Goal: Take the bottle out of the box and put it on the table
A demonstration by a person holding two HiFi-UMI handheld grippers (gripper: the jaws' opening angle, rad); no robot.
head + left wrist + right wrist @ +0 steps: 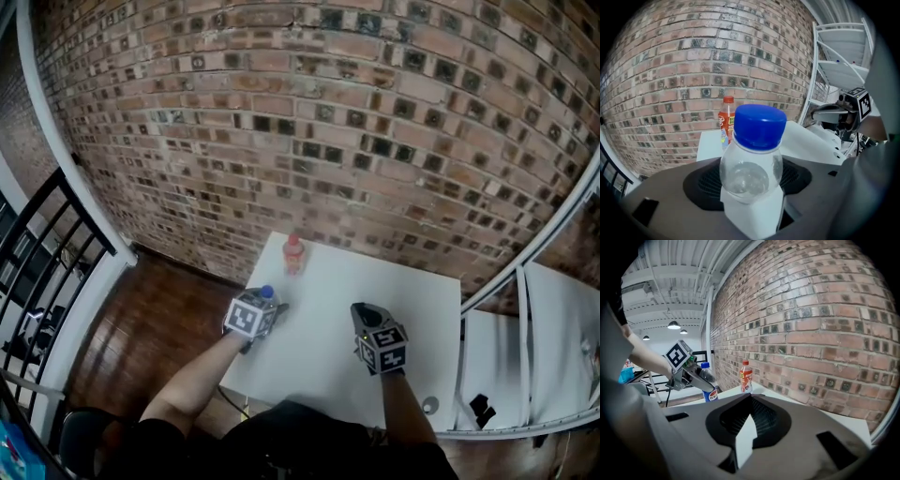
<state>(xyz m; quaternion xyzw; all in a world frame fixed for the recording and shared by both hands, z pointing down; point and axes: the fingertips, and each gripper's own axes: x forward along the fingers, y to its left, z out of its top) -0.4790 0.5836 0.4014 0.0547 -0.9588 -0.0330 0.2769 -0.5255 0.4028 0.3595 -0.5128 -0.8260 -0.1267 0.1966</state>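
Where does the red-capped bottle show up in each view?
Head view: red bottle at the table's far edge, upper centre.
Left gripper view: red bottle centre, partly behind the held blue-cap bottle.
Right gripper view: red bottle left of centre, above the jaws.
Shared landmark: brick wall behind it.

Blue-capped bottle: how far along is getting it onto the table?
Looks done: the left gripper already grips the blue-capped bottle; a red bottle stands on the table. In hand: it hangs at the table's left edge. Left: set it down and release. The right gripper is empty.
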